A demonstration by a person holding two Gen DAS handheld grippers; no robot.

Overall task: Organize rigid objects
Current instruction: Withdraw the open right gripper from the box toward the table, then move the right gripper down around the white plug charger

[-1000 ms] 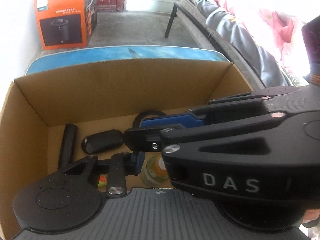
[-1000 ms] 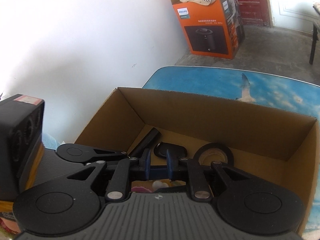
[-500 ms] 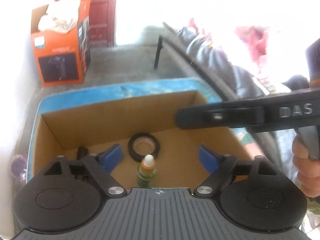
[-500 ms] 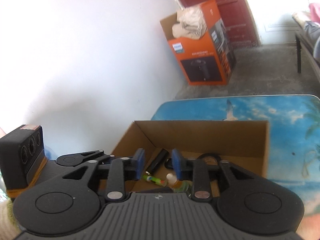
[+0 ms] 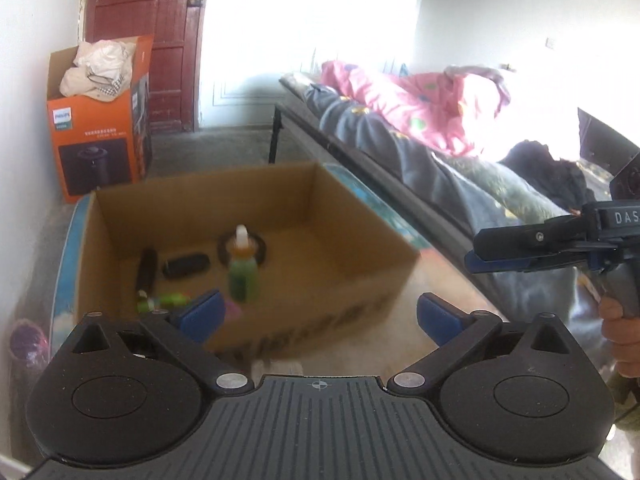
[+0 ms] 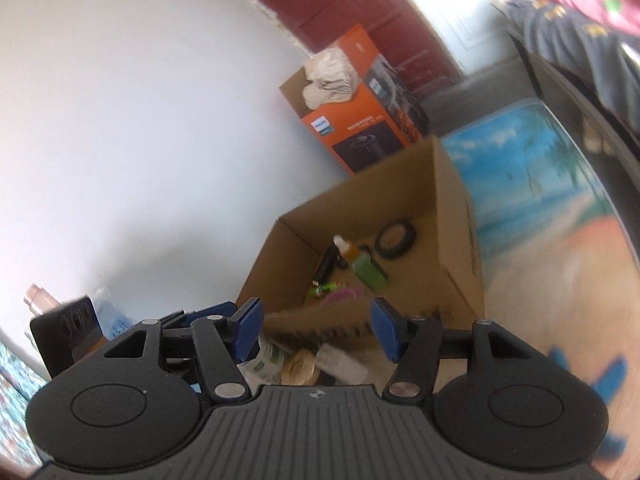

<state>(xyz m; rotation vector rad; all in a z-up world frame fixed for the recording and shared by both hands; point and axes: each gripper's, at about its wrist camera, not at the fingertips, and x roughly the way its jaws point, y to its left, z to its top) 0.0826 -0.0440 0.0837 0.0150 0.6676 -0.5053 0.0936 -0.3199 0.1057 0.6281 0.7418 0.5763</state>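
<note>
An open cardboard box (image 5: 352, 264) (image 6: 460, 216) stands on the table. Inside it are a green dropper bottle (image 5: 241, 270) (image 6: 362, 262) standing upright, a black tape ring (image 5: 260, 249) (image 6: 396, 237), a black oval case (image 5: 186, 266), a black stick (image 5: 147, 267) (image 6: 326, 264) and a small green item (image 5: 166, 301) (image 6: 326, 289). My left gripper (image 5: 318, 316) is open and empty, above the box's near wall. My right gripper (image 6: 316, 330) is open and empty, held back from the box; it also shows at the right of the left wrist view (image 5: 532, 248).
Loose items lie in front of the box: a white-green bottle (image 6: 270, 358), a gold disc (image 6: 300, 368), a white packet (image 6: 340, 360). A black speaker (image 6: 68, 332) stands left. The table (image 6: 532, 200) has a beach print. An orange carton (image 5: 100, 140) and a bed (image 5: 420, 128) stand beyond.
Both grippers have pulled up and back from inside the box. The left gripper has opened and the dropper bottle stands free in the box. The right gripper has opened wider and swung away.
</note>
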